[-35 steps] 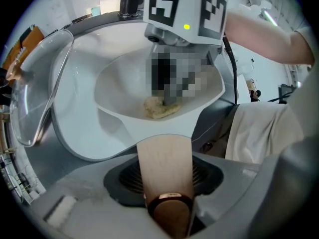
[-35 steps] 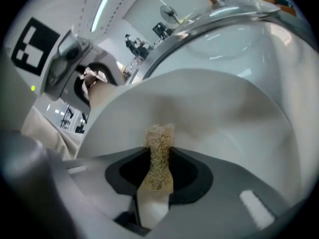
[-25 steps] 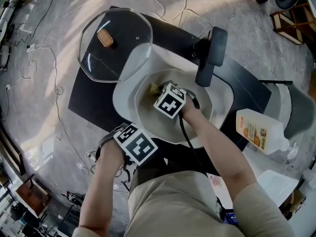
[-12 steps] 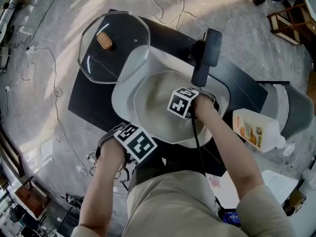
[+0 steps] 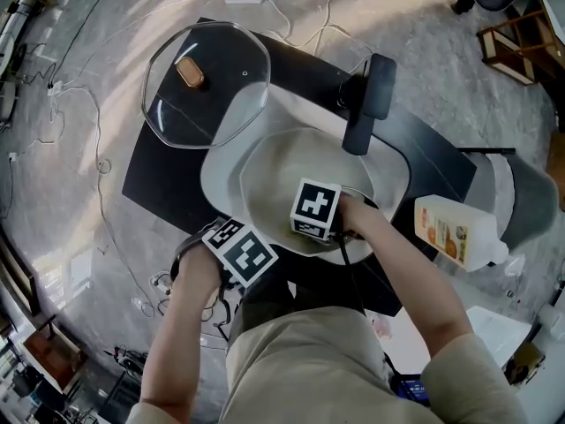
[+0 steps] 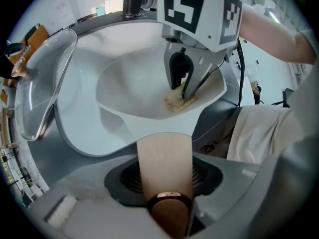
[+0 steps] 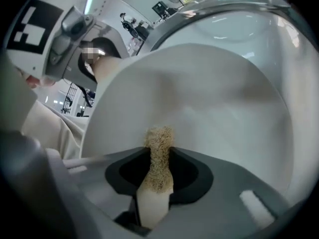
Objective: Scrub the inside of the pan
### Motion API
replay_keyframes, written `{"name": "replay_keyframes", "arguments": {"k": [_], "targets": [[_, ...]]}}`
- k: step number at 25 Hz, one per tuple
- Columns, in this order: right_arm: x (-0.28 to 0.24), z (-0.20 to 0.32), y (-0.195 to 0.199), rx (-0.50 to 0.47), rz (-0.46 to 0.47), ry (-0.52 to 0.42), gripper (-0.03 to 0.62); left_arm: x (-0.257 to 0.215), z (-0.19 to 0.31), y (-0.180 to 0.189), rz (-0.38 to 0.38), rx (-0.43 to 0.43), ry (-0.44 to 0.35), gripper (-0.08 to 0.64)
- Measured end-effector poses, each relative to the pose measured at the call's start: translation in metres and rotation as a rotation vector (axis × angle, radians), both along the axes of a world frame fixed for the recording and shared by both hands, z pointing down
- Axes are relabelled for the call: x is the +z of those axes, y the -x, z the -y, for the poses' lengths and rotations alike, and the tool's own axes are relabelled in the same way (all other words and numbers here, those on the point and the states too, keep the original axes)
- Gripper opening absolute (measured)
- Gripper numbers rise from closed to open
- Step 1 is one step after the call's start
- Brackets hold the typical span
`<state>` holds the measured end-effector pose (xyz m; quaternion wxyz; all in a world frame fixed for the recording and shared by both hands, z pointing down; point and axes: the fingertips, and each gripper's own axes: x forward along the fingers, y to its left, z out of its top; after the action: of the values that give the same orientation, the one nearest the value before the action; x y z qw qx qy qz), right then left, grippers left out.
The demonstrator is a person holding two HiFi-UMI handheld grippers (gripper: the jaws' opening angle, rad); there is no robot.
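Observation:
A pale pan (image 5: 274,162) sits in the middle of the head view, its wooden handle (image 6: 164,158) pointing toward me. My left gripper (image 5: 252,244) is shut on that handle at the near left rim, and the handle fills the gap between its jaws (image 6: 164,153). My right gripper (image 5: 309,215) is inside the pan near the front wall. It is shut on a tan scrubbing sponge (image 7: 158,156) whose tip rests on the pan's inner surface (image 7: 219,113). The left gripper view shows the sponge (image 6: 179,99) pressed to the pan floor under the right gripper (image 6: 183,81).
A wider white basin (image 5: 219,170) surrounds the pan on a black mat (image 5: 159,166). A glass lid (image 5: 212,87) with a wooden knob lies at the back left. A black upright fixture (image 5: 371,95) stands at the back right. A soap bottle (image 5: 455,232) lies at the right, and cables trail on the floor.
My right gripper with the sponge swept from the pan's middle to its right side, then back toward the near wall. The left gripper and the pan have stayed put.

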<state>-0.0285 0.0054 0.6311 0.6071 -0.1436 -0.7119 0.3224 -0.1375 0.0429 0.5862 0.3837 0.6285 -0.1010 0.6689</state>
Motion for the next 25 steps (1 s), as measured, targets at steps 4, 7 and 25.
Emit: {"name": "replay_keyframes", "arguments": {"k": [4, 7, 25], "targets": [[0.007, 0.020, 0.039, 0.084, 0.115, -0.033, 0.117, -0.001, 0.001, 0.001, 0.001, 0.002, -0.001, 0.198], [0.014, 0.043, 0.059, 0.124, 0.164, -0.122, 0.117, 0.000, 0.000, 0.001, 0.003, 0.003, -0.005, 0.198], [0.084, 0.145, -0.024, 0.231, -0.179, -0.553, 0.115, 0.004, 0.002, 0.006, 0.008, 0.012, -0.019, 0.192]]}}
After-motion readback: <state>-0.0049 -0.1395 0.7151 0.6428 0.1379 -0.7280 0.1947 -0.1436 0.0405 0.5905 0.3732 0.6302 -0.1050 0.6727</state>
